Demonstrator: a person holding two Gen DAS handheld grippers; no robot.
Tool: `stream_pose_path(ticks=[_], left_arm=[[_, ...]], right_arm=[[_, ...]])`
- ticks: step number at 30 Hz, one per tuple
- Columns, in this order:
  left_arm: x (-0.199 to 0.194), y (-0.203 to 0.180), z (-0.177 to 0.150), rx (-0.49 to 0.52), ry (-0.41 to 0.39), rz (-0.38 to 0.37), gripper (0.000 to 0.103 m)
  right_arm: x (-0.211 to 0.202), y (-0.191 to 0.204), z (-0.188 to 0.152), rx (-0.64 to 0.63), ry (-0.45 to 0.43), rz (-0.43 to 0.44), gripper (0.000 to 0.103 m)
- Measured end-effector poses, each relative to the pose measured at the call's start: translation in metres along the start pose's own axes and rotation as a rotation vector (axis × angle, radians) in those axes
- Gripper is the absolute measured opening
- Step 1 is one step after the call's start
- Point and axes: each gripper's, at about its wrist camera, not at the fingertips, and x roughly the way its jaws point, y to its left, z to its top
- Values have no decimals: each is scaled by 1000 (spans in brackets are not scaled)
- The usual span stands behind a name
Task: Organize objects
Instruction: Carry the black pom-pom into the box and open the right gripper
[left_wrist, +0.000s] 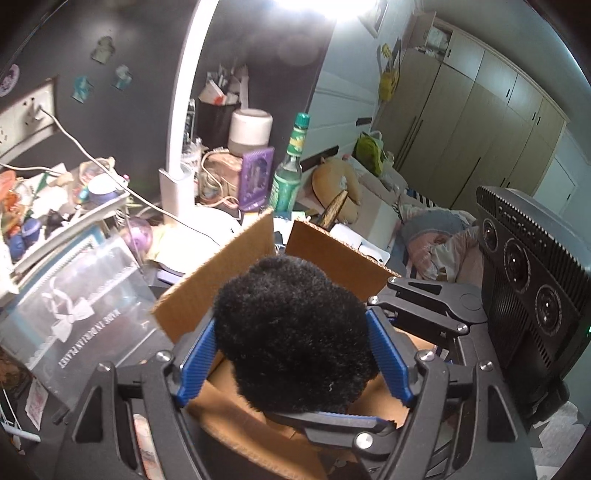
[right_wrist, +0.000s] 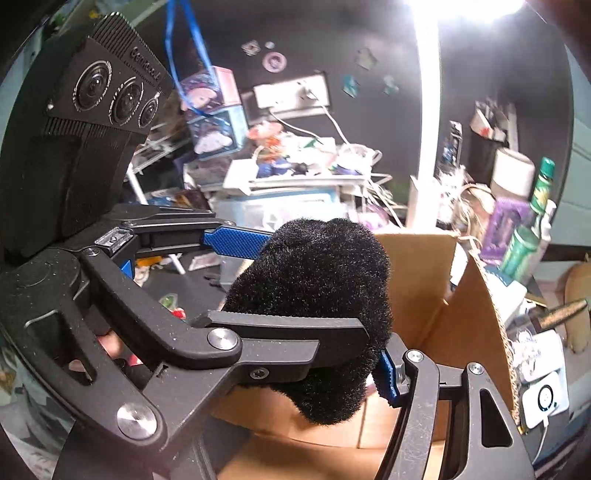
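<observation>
- Cluttered dark surface (left_wrist: 173, 275): a clear plastic storage box printed with a white bow (left_wrist: 74, 299) at the left, and a white lamp post (left_wrist: 181, 147) rising at the far side.
- Beside the post stand a purple framed card (left_wrist: 256, 177) and a green glass bottle with a green cap (left_wrist: 290, 166).
- An open brown cardboard box (left_wrist: 340, 254) sits right below the tongs, its flaps upright on the far side.
- A black fuzzy plush lump (left_wrist: 291, 332), rounded and shaggy with no visible markings, hangs over the box opening.
- The left tongs (left_wrist: 293, 354) clamp the plush between their blue ribbed pads (left_wrist: 197, 363).
- The right tongs (left_wrist: 314, 421) grip it too, crossing from the right, one finger running under it.
</observation>
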Motion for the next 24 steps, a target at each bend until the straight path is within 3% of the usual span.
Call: stream_pose_path(ticks=[3,5,9,18,24], left_arm=[[9,-2,1,7,20,13,76],[13,-5,1,19,31,46,83],[12,-4,1,26,26,81,87],[-5,2,-4,17,-4,90,89],[-40,16,-17,-10,-60,106,89]], right_arm=[[4,-7,-3,0,31,-26,68],[8,-10,-6,2,56,-47,69],[6,-15,-10,3,56,-73,81],[-1,-13,-11,-21,41,-91,81],[-5,1,-9,-43,23,-87,81]])
